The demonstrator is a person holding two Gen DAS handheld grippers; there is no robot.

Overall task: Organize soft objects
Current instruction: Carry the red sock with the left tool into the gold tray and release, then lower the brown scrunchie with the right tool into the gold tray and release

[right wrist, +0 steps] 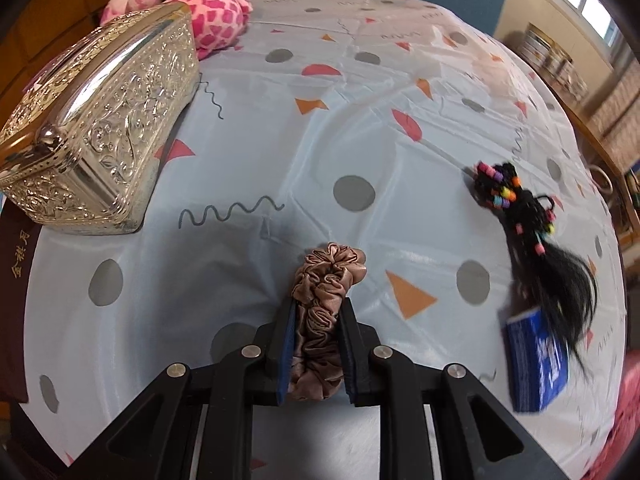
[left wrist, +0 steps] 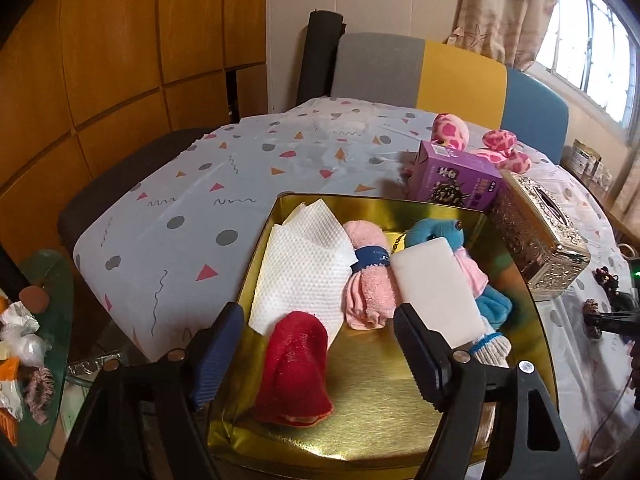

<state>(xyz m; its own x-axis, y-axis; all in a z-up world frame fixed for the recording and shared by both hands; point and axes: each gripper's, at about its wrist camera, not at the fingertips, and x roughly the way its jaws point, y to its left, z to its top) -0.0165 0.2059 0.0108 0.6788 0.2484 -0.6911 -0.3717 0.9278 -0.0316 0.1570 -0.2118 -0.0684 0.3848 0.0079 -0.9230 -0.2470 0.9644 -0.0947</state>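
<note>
The right tongs are clenched on a crumpled, satin-brown scrunchie above the desk; the left tongs gape, released, over a red sock at 6 o'clock in the gold tin

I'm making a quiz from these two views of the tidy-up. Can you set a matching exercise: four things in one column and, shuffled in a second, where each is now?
Things:
1. red cloth
2. scrunchie
3. silver box
4. hairpiece

Places:
A. lying loose on the tablecloth, beside a blue packet
B. clamped between the right gripper's fingers
C. standing on the table next to the pink toy
D. inside the gold tin, between the left gripper's open fingers

Pairs: 1-D, 2-B, 3-C, 4-A
</note>
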